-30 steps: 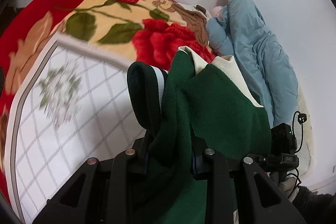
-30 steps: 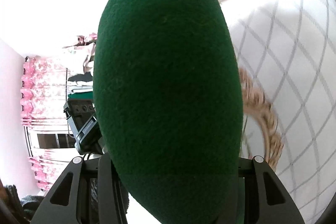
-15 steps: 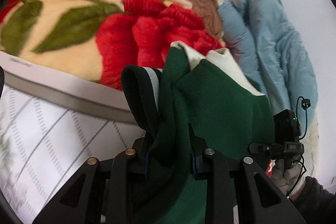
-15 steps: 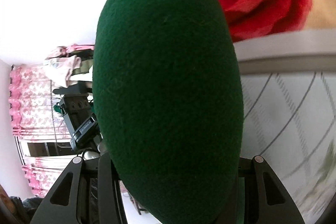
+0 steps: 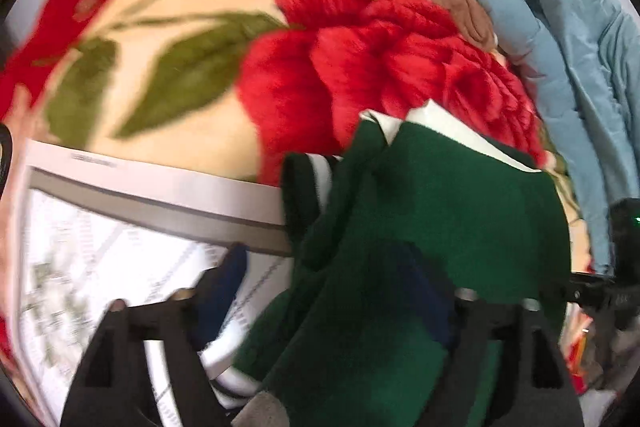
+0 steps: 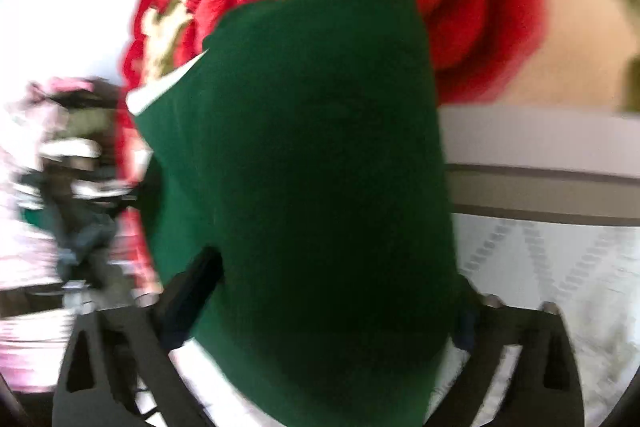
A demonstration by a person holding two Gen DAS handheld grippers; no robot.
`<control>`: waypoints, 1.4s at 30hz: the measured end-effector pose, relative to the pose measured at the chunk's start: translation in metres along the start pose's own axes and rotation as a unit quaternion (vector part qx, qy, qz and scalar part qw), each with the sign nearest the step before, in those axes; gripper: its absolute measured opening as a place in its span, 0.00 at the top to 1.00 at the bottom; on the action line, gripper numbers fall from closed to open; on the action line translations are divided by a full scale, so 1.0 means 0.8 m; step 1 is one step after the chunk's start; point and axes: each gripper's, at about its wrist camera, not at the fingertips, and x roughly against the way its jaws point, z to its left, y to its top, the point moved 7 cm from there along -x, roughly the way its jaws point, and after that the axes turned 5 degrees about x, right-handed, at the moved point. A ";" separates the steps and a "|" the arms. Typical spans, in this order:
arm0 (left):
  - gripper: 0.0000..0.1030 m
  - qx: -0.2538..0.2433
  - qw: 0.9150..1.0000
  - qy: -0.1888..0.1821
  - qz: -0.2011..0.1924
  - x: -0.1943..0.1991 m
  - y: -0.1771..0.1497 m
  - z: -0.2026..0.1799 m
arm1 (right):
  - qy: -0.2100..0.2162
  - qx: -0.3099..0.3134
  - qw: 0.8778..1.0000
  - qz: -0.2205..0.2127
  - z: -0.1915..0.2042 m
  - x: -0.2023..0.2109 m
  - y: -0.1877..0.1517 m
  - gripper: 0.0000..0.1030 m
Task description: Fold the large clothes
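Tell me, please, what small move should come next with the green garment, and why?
Probably draw both grippers back, away from the cloth. The left gripper and the right gripper both look open, with the green garment slack between the fingers above the white checked sheet, so the fold seems just laid down.

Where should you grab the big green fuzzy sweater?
On the dark green fleece garment, grip the striped ribbed band at its top left edge, coming from the checked sheet side. That firm, doubled edge stands up free of the bulk, so a gripper can likely close around it.
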 end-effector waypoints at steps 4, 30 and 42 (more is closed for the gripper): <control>0.02 -0.014 0.997 0.069 -0.036 0.049 -0.014 0.004 | -0.138 0.018 0.989 -0.042 -0.026 0.030 -0.027 0.00; 0.00 -0.031 0.983 0.088 -0.160 0.531 -0.203 -0.095 | -0.319 0.045 0.911 -0.260 0.198 0.454 -0.436 0.00; 0.00 -0.039 0.973 0.082 -0.211 0.691 -0.285 -0.118 | -0.317 0.049 0.885 -0.337 0.277 0.615 -0.601 0.00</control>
